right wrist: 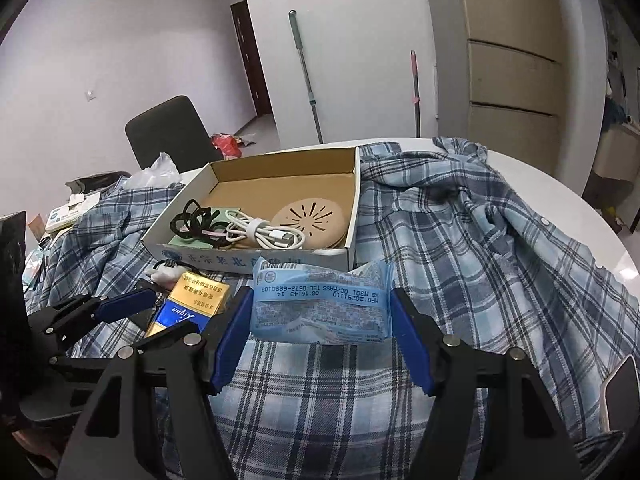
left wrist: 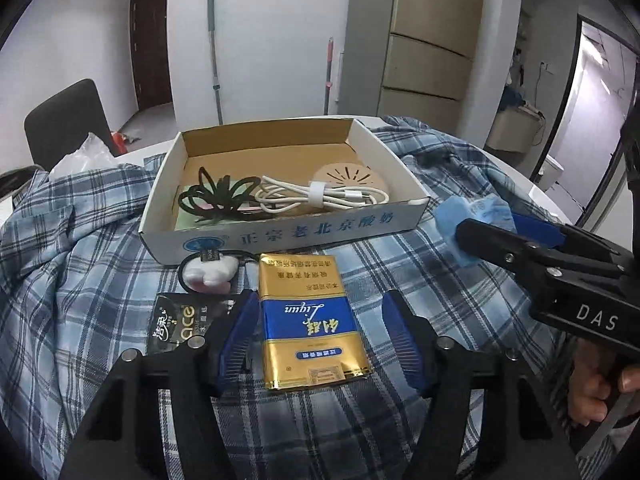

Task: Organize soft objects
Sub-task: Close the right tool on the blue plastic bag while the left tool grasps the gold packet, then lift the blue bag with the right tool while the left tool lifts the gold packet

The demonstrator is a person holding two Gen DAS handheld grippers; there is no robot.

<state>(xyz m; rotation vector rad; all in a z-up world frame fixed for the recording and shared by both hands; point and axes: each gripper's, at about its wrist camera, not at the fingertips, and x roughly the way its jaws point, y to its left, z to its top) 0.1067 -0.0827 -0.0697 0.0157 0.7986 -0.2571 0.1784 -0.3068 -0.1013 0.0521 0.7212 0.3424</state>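
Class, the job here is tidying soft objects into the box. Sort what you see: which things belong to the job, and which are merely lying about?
Part of the job:
cardboard box
blue tissue pack, held by the right gripper
black tissue pack
plush hair tie
left gripper, open around the gold carton

Lying about:
plaid shirt
mop handle
black chair

We saw a crinkled pale blue plastic tissue packet point(right wrist: 320, 304) printed with dark blue text, raised above the plaid cloth and pinched at both ends (its printing upside down to us). A gold and blue soft cigarette pack point(left wrist: 310, 320) lay flat on the cloth, just before the box. Beside it lay a white plush hair tie point(left wrist: 210, 274) and a black tissue pack point(left wrist: 180, 320).
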